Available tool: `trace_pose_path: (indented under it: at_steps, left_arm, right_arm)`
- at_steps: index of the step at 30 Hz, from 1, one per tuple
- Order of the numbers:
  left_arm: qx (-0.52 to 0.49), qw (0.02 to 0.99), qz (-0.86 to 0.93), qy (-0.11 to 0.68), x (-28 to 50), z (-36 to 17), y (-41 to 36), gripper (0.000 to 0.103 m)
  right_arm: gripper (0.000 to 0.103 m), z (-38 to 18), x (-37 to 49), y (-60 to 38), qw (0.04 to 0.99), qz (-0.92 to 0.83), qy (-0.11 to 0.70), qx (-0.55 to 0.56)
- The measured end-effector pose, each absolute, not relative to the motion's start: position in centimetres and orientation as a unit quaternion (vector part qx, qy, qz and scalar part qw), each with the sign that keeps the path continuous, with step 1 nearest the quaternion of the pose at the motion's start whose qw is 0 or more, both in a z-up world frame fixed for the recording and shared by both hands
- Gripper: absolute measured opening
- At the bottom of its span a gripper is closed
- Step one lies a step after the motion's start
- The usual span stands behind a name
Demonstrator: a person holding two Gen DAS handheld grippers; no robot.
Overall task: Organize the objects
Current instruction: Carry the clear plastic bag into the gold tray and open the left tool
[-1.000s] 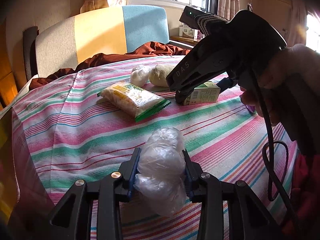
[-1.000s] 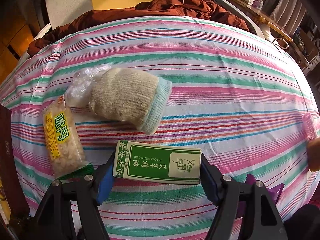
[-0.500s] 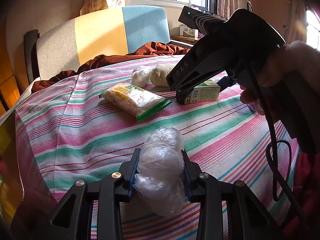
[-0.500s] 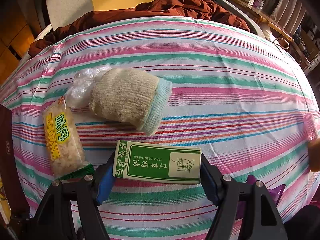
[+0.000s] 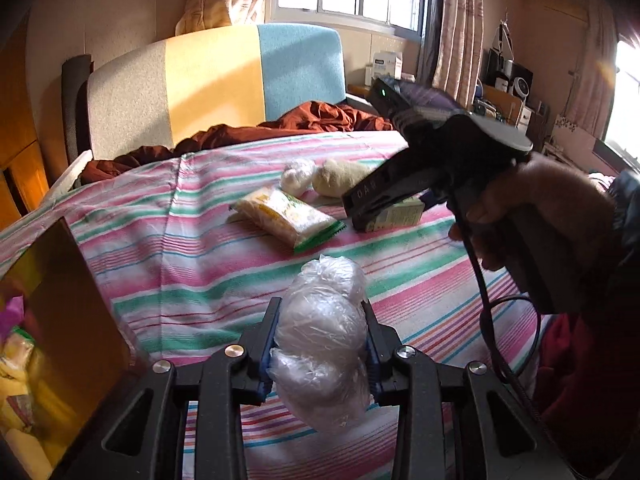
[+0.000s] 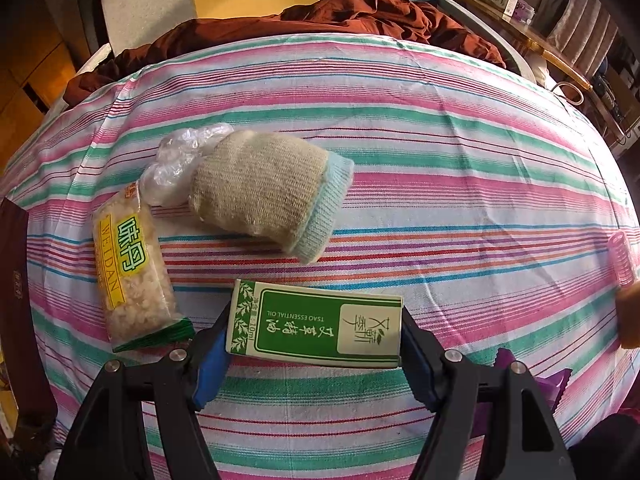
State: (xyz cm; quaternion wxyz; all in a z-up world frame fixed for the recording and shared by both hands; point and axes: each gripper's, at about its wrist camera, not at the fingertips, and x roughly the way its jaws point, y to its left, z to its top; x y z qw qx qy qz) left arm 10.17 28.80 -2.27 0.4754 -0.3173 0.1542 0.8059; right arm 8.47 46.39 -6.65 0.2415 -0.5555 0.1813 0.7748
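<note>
Crinkled clear plastic, knotted around something white, sits between the pads of the left gripper [image 5: 320, 344], which is closed tight on this plastic bundle [image 5: 322, 340] and holds it clear above the striped bedsheet [image 5: 168, 248]. I think it is held in the air because it will go into the brown box [image 5: 76, 320] that stands open at the left edge of the bed, where some colourful packets already lie; the squeeze is at the middle of the bundle, so the soft bag does not slip out.

Over by the middle of the bed, the right gripper [image 6: 314, 334] points steeply down, and its blue pads press on the two short ends of the green essential oil box [image 6: 316, 326]. This box seems to lie on the sheet, gripped but not yet lifted, maybe waiting for its turn.

Close behind it lie the rolled beige sock [image 6: 268, 204], a second plastic bundle [image 6: 180, 168] touching the sock, and the snack packet [image 6: 128, 272] just beside. These are not sorted yet, so the job looks only partly done.
</note>
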Motion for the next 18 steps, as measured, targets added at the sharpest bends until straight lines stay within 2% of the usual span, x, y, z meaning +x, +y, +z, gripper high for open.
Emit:
trace_pose_path:
  at_steps: [9, 18]
  left_arm:
    - [-0.379, 0.378, 0.844, 0.032, 2.5, 1.5, 20.7, 0.036]
    - [-0.396, 0.246, 0.885, -0.011, -5.7, 2.8, 10.7, 0.036]
  right_arm:
    - [0.074, -6.6, 8.8, 44.9, 0.242, 0.777, 0.172, -0.556]
    - [0.074, -6.9, 8.5, 44.1, 0.242, 0.778, 0.159, -0.558]
